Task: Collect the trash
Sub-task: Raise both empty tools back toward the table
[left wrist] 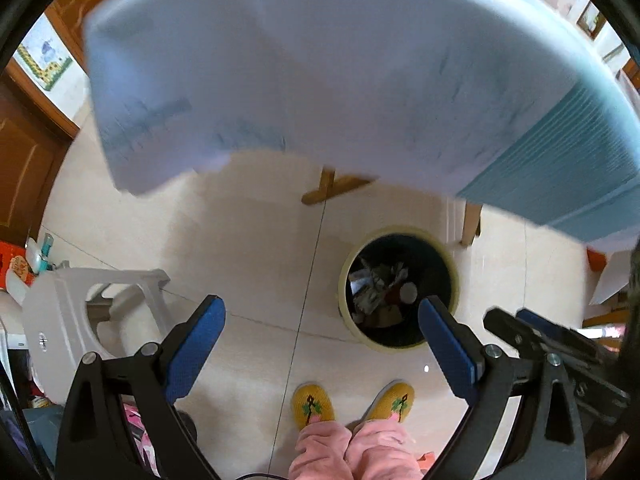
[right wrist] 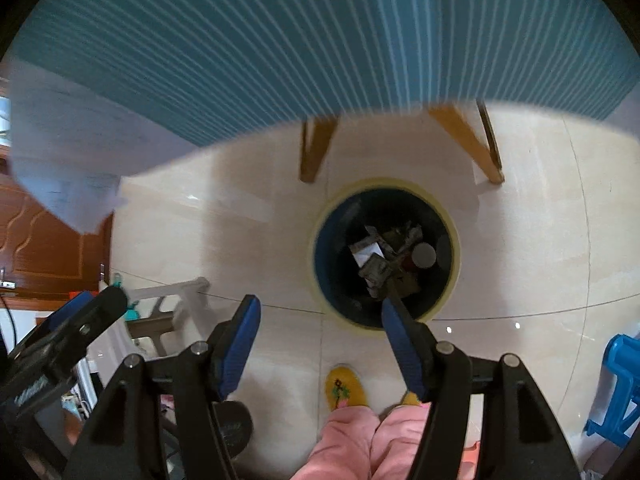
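Note:
A round bin with a pale yellow rim (left wrist: 454, 264) (right wrist: 454, 224) stands on the tiled floor below both grippers. Crumpled paper and wrappers (left wrist: 376, 280) (right wrist: 378, 258) and a small round grey lid (right wrist: 424, 255) lie inside its dark liner. My left gripper (left wrist: 322, 312) is open, its blue pads wide apart with nothing between them, left of and above the bin. My right gripper (right wrist: 320, 308) is also open and holds nothing, with its right pad over the bin's near rim. In the left wrist view the right gripper (left wrist: 520, 324) shows at the right edge.
A table with a teal striped cloth (right wrist: 320, 40) and a white sheet (left wrist: 320, 60) hangs over the far side, on wooden legs (right wrist: 316, 148). A person's yellow slippers (left wrist: 312, 404) and pink trousers (right wrist: 360, 440) are below. A white stool (left wrist: 80, 320) stands left, a blue stool (right wrist: 616, 388) right.

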The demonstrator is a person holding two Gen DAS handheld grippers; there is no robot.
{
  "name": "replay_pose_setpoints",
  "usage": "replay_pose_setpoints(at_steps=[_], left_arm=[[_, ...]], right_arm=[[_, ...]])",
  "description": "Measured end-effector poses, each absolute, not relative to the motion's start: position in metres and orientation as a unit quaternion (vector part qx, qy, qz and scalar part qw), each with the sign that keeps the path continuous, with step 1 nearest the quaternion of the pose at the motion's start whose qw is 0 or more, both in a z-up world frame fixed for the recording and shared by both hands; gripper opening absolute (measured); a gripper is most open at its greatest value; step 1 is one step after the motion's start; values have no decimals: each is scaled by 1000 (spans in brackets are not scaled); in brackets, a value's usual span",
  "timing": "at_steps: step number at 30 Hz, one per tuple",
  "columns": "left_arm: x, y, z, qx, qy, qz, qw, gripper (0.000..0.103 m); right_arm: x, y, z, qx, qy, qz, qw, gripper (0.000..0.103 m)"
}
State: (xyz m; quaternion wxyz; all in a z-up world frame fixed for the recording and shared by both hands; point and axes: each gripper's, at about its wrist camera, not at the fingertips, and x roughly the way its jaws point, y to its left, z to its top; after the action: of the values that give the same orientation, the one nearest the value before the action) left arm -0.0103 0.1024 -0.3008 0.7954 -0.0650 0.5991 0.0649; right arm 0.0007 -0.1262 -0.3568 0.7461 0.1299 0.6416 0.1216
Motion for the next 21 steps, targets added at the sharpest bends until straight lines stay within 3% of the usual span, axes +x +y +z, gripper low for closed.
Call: replay_pose_setpoints(at_steps=[21], left_arm=[[-22,60,-18,-42,493,53,868,96]], right_arm=[[-21,-164,-53,81,493,207,841,63]])
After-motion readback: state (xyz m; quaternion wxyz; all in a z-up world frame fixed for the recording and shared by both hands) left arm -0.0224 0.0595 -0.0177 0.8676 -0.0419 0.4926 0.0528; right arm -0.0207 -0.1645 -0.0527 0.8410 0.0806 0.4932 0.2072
